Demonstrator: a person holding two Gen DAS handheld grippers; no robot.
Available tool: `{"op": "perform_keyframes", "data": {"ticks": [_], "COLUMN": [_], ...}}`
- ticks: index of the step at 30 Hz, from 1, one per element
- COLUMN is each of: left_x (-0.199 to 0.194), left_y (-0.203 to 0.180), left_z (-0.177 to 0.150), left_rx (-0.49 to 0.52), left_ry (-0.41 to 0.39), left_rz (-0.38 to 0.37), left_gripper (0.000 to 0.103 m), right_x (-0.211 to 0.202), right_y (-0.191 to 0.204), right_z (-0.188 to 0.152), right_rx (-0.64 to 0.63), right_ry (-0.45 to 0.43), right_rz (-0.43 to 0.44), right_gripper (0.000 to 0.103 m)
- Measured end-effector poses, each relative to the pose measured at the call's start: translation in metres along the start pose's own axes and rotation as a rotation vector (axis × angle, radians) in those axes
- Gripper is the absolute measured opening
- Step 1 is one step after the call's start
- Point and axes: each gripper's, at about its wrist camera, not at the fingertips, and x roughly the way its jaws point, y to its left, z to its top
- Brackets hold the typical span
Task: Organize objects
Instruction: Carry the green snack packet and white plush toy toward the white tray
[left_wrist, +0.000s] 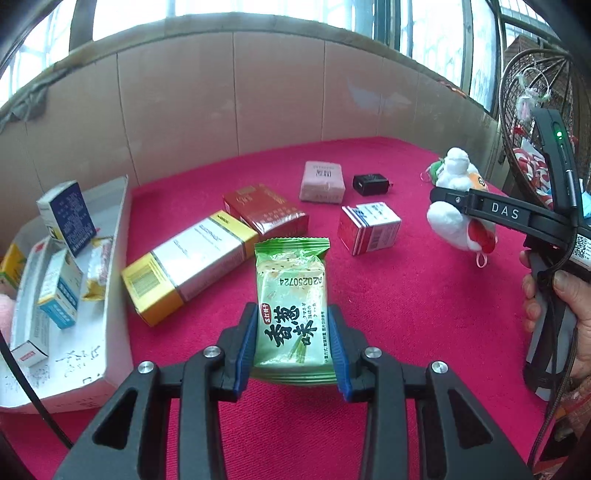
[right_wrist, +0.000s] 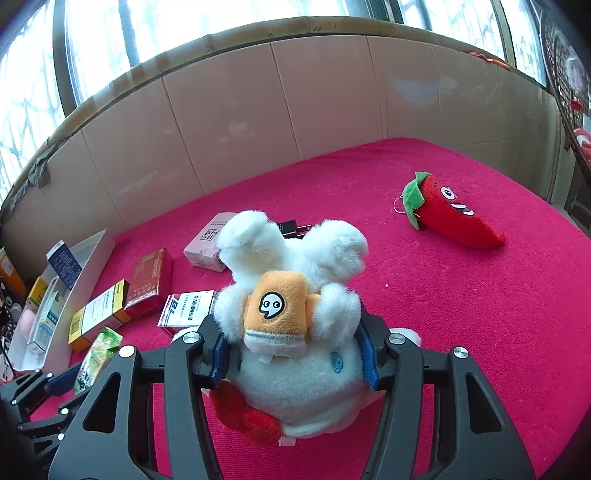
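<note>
Here the table (left_wrist: 406, 295), covered in red cloth, carries everything. At 9 o'clock in the left wrist view sits an open white tray (left_wrist: 118, 258) holding several small cartons, among them a blue box (left_wrist: 68, 218) standing tilted. Just beside the tray's rim lies a long yellow-and-silver box (left_wrist: 188, 267), its far end touching a dark red box (left_wrist: 266, 210).

White plush toy (right_wrist: 295, 332), orange patch on its back: gripped between the blue pads of the right claw (right_wrist: 293, 356), closed on its body. Red chili plush (right_wrist: 450, 218) lies well apart at 2 o'clock in the right wrist view.

Green snack packet (left_wrist: 291, 306): pinched at its near end by the left claw (left_wrist: 293, 350), closed on it, packet pointing toward 12 o'clock.

Smaller items: pink packet (left_wrist: 322, 181) at 12 o'clock, white-and-red carton (left_wrist: 369, 227) at 1 o'clock, and a black charger (left_wrist: 370, 184) just beside the pink packet.
</note>
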Motion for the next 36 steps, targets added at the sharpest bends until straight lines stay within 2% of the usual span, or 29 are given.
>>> {"op": "perform_keyframes", "data": {"ticks": [9, 17, 23, 36], "left_x": [-0.024, -0.031, -0.034, -0.043], "left_y": [0.008, 0.009, 0.007, 0.013], "left_z": [0.0, 0.0, -0.001, -0.003], "left_rx": [-0.037, -0.051, -0.038, -0.07], "left_ry": [-0.132, -0.174, -0.195, -0.236], "left_rz": [0.083, 0.089, 0.086, 0.083], "left_gripper": [0.036, 0.036, 0.036, 0.036], "right_x": [-0.021, -0.031, -0.034, -0.04], "right_y": [0.005, 0.021, 0.031, 0.067], "right_z": [-0.003, -0.006, -0.009, -0.025], "right_rx": [-0.023, -0.091, -0.136, -0.245], "right_ry": [-0.104, -0.159, -0.17, -0.152], "right_rz": [-0.043, -0.073, -0.081, -0.042], "right_gripper": [0.055, 0.055, 0.055, 0.055]}}
